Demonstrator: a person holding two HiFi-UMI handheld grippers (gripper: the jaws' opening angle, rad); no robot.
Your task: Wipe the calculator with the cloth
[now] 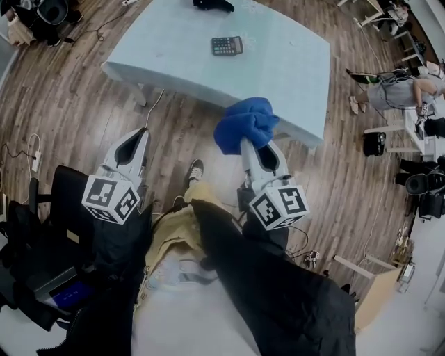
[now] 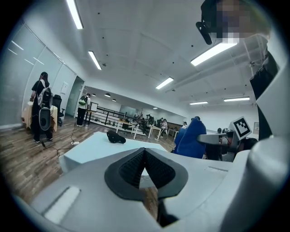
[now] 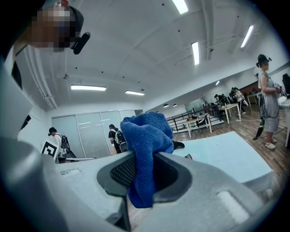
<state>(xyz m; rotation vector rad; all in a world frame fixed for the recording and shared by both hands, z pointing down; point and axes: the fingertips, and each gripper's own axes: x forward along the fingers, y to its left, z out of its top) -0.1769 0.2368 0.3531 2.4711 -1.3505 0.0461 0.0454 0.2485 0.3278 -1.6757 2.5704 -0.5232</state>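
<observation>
One pale blue surface [image 1: 278,69] stands ahead of both tools above the wooden floor [image 1: 83,97]. The calculator [image 1: 227,46] lies flat on its far half, well apart from either tool and near a black object [image 1: 212,4] at the far edge; its keys and any print are too small to read. The right tool [image 1: 252,144] is clamped on the blue cloth [image 1: 245,124] — bunched above its jaws and seen against the surface's near edge — while the left tool [image 1: 141,133] is pressed closed with nothing between its jaws.
</observation>
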